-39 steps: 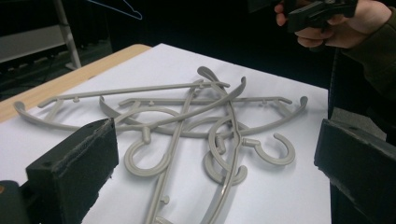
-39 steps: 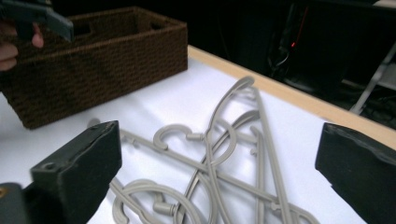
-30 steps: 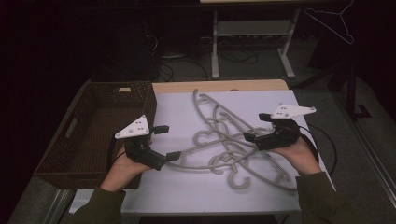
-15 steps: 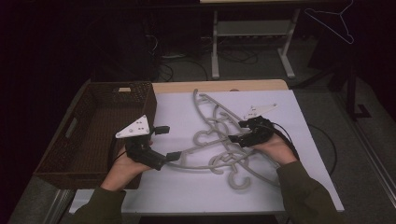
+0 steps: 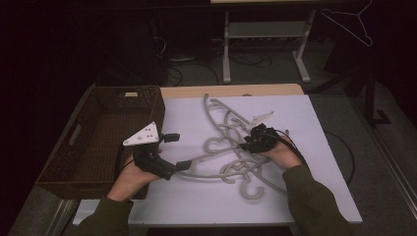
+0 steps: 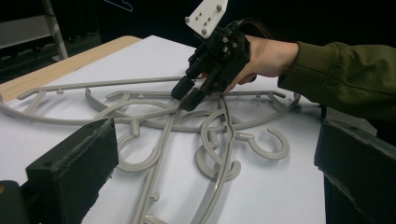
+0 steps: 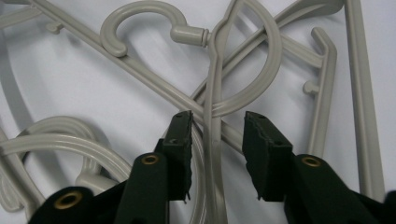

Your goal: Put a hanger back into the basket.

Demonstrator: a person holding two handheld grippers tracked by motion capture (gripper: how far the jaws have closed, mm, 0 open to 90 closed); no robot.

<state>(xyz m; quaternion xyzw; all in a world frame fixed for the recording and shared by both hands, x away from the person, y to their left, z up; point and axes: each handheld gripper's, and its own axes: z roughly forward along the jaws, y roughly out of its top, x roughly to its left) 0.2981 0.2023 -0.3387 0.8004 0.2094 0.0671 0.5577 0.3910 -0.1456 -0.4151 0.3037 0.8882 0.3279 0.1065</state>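
Note:
A tangle of several grey plastic hangers lies in the middle of the white table top. My right gripper is tipped down into the pile. In the right gripper view it stands open, and a thin hanger bar runs between its jaws, touching neither. My left gripper is held open at the pile's left edge, its jaws wide apart just above the table. The left gripper view shows the hangers ahead and the right gripper beyond them.
A dark woven basket stands at the table's left, right beside my left hand. A wooden strip edges the table's far side. Beyond it are a metal stand, floor cables and a wire hanger hanging at the top right.
My right gripper has moved left from the pile's right edge into its middle and tipped down over a hanger bar. The left gripper has stayed where it was.

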